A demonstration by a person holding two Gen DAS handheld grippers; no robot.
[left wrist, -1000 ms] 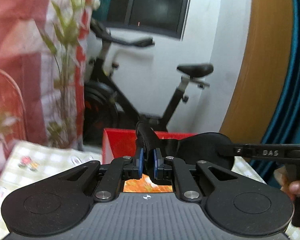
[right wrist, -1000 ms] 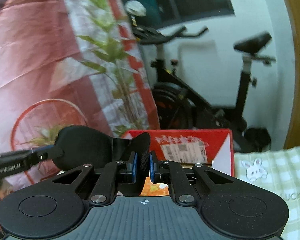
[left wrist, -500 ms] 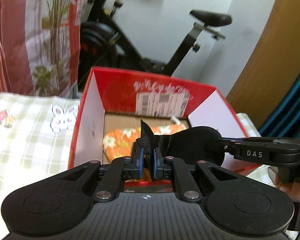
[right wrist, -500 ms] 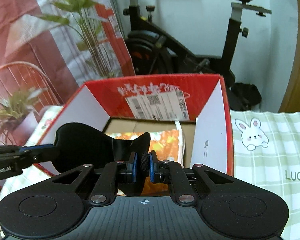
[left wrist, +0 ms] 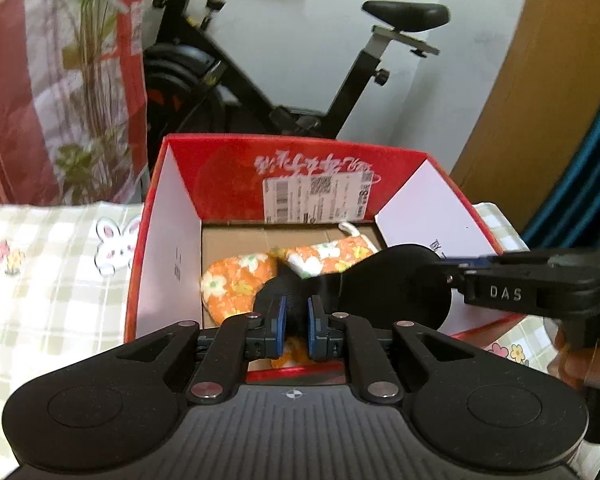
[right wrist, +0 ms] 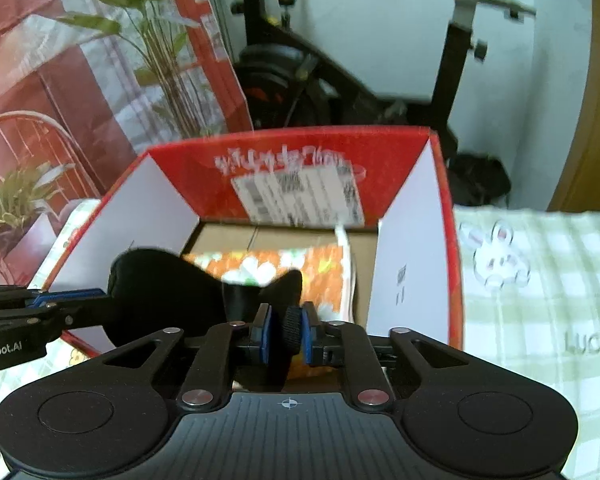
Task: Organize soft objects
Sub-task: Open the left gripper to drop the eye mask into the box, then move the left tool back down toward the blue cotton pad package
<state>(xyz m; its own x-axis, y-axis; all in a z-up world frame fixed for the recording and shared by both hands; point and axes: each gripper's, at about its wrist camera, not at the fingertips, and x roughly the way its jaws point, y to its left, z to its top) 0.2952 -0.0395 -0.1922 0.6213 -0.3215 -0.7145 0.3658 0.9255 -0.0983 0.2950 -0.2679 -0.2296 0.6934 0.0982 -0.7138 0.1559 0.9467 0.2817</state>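
The left gripper has its blue pads slightly apart, and one end of a black sleep mask sits between them; whether the pads still press on it I cannot tell. The right gripper also has a narrow gap between its pads, with the mask's other end and elastic strap in it, apparently touching the right-hand pad. The mask hangs stretched between the two tools, over the near part of an open red box whose flaps stand up on the far side and both flanks. Inside on the cardboard floor lie orange floral mitts, below the mask. The box stands on a green checked cloth with a rabbit print, which has bare room to either side. An exercise bike stands beyond the far flap
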